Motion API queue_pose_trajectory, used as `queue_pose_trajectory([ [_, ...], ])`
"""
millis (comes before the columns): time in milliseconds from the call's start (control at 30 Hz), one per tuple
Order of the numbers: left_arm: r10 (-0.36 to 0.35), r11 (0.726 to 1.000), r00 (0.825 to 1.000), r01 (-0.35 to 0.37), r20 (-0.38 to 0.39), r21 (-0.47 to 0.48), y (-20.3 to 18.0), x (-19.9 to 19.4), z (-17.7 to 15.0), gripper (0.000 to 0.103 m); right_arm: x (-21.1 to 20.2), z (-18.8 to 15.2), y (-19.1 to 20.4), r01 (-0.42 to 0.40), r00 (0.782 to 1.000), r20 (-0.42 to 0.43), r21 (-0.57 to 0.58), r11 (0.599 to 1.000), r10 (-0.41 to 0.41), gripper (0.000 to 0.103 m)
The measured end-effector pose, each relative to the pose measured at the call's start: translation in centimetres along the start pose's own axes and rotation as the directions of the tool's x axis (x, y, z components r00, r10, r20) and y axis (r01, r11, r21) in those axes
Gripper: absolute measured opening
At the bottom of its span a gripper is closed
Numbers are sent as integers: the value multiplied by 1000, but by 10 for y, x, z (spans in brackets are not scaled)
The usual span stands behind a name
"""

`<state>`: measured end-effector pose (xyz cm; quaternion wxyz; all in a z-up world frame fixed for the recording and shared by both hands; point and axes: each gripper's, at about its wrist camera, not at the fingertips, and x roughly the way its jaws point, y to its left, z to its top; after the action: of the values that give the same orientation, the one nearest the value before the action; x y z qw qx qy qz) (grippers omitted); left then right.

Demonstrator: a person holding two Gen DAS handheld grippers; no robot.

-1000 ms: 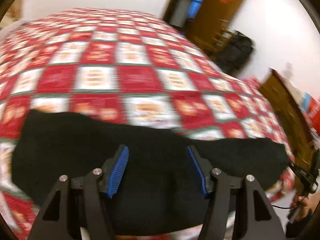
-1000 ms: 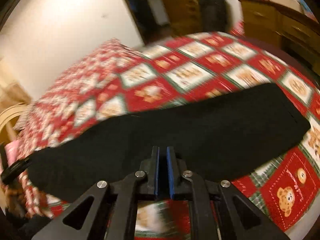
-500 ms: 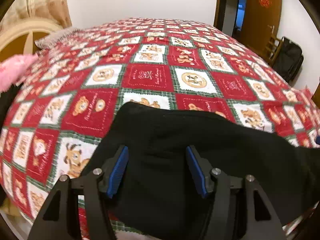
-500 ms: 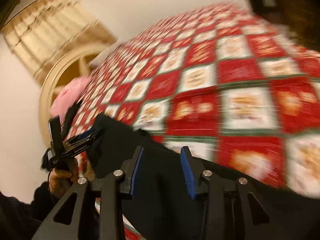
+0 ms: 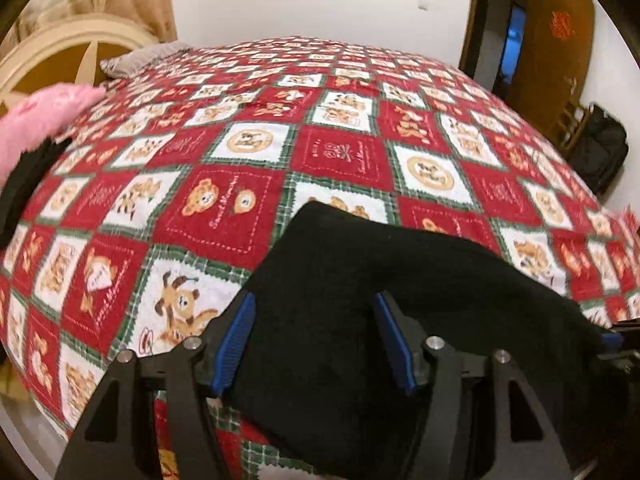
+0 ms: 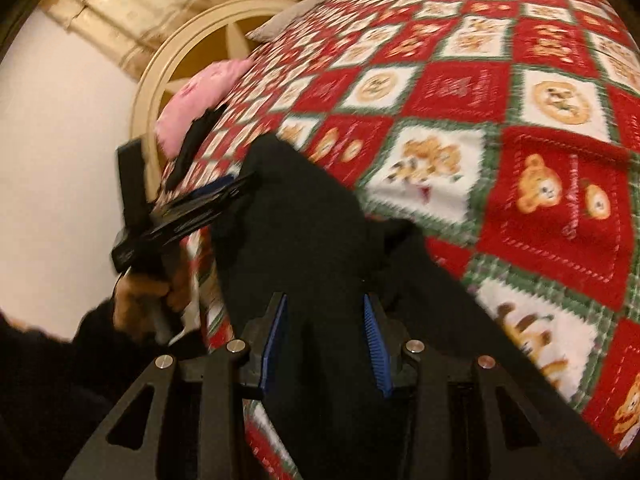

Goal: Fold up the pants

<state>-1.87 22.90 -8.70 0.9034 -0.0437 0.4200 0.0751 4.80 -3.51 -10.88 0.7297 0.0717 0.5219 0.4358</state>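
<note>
The black pants [image 5: 360,280] lie folded at the near edge of the bed [image 5: 240,152], where both hands reach, left tongs [image 5: 314,344] and right tongs [image 6: 324,340] gaping over the cloth, gripping nothing, the right having just opened.

Warm dim light, fisheye edges, slight blur.

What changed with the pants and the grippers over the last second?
The right gripper was shut a second ago; its jaws have just been opening and it swung toward the left gripper. The black pants, a long strip then, now lie doubled. The left gripper stayed open, the quilt unchanged.
</note>
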Motion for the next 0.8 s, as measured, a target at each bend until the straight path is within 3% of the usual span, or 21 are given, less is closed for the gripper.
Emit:
queue_pose_trajectory([
  [67, 5, 1000, 1000, -5, 2, 3, -1, 1, 1, 70, -2, 6, -4, 60, 997, 45, 7, 998, -60, 40],
  [133, -2, 1000, 1000, 2, 4, -2, -1, 1, 0, 72, 1, 11, -13, 58, 997, 41, 37, 998, -60, 40],
  [267, 1, 1000, 1000, -1, 5, -2, -1, 0, -1, 72, 10, 10, -9, 3, 1000, -17, 22, 1000, -2, 40],
  [433, -3, 1000, 1000, 3, 5, -5, -1, 0, -1, 74, 16, 12, -7, -170, 981, -86, 39, 985, 172, 43],
  [600, -1, 1000, 1000, 1, 5, -3, -3, 0, -1, 75, 35, 23, -19, -209, 977, -24, 121, 970, 214, 43],
  [667, -6, 1000, 1000, 6, 4, -7, -3, 1, -1, 76, 39, 27, -19, -245, 969, 17, 146, 958, 246, 51],
  [800, -5, 1000, 1000, 5, 5, -2, -3, 2, -1, 80, 37, 35, -10, -171, 985, 27, 90, 981, 170, 52],
])
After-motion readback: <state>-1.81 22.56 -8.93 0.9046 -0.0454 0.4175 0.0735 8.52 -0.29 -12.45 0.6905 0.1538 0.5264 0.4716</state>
